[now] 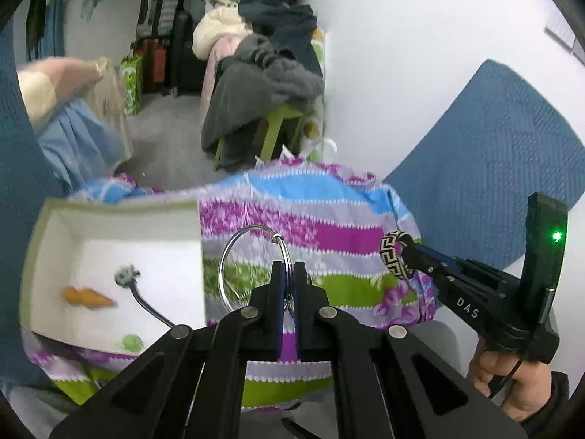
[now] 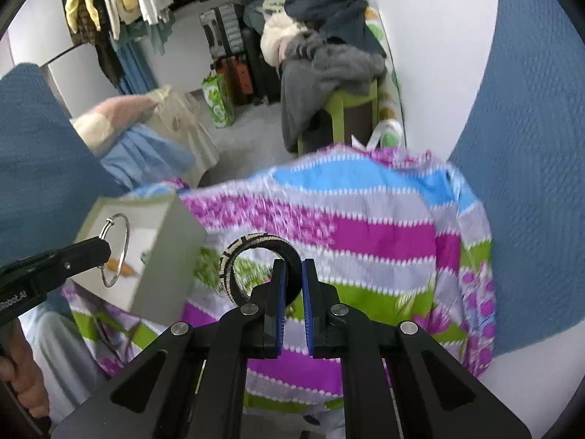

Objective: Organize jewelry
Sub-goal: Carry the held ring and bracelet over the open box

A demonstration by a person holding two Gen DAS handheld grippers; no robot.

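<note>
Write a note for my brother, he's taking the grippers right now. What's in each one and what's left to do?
Left gripper: shut on the silver wire bangle, held up in the air.
Right gripper: shut on the black-and-cream patterned bangle, also held above the striped cloth.
White box: sits open on the cloth, to the left. An orange piece, a green bead and a grey piece on a cord lie inside.
Left to do: probably both bangles go into the box.
</note>
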